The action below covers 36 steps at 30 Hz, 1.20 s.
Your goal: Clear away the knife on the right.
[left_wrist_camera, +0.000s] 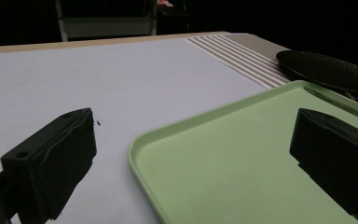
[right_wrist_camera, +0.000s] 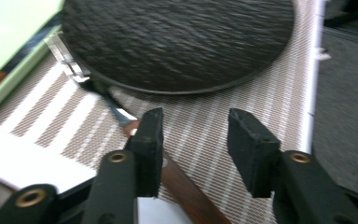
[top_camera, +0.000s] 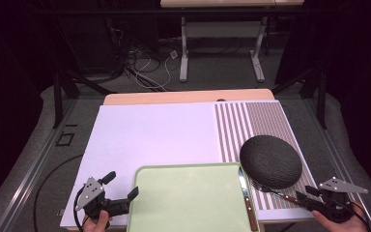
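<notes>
A pale green tray (top_camera: 188,198) lies at the table's near edge, and a black round plate (top_camera: 270,160) sits to its right on a striped placemat (top_camera: 265,121). A wooden-handled knife (top_camera: 247,198) rests along the tray's right rim. A wooden-handled fork (top_camera: 280,194) lies in front of the plate, tines toward it. My right gripper (top_camera: 306,194) is open at the fork's handle end. In the right gripper view the fork (right_wrist_camera: 116,112) runs under the left jaw of my right gripper (right_wrist_camera: 196,135), with no grip on it. My left gripper (left_wrist_camera: 191,154) stands open astride the tray's (left_wrist_camera: 242,154) left corner.
A white mat (top_camera: 149,135) covers the table's left and middle, behind the tray. Beyond the far table edge are a desk's legs (top_camera: 184,53) and loose cables on the floor. Metal rails run along both sides of the table.
</notes>
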Each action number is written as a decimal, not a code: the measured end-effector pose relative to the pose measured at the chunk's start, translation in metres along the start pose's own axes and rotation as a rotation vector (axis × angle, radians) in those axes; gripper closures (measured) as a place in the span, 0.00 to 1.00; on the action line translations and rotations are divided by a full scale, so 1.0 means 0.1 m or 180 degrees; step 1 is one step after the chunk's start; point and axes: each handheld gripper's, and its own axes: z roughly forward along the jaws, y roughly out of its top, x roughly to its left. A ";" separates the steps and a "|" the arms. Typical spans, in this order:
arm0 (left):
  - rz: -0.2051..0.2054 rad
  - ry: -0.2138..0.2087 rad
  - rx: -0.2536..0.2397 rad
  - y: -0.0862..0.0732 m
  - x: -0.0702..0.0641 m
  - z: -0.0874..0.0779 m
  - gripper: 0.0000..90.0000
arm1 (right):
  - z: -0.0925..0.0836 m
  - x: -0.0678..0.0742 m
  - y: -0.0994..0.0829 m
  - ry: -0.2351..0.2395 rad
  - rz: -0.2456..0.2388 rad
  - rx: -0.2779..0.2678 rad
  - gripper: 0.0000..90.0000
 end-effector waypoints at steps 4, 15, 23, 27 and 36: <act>0.0016 0.0009 0.0004 0.00 0.01 0.00 0.00 | 0.02 0.03 0.05 0.0091 -0.0159 -0.0025 0.53; -0.0021 0.0025 0.0002 0.00 0.00 0.00 0.00 | 0.00 0.06 0.22 0.0337 -0.0574 0.0055 0.46; -0.0021 0.0029 0.0004 -0.01 0.00 0.00 0.00 | 0.01 0.02 0.27 0.0459 -0.0750 0.0220 0.47; 0.0012 0.0026 0.0016 0.00 0.01 0.00 0.00 | 0.01 0.02 0.31 0.0540 -0.0928 0.0354 0.42; 0.0015 0.0024 0.0022 0.00 0.01 0.00 0.01 | 0.10 0.10 0.40 0.0578 -0.1279 0.0537 0.38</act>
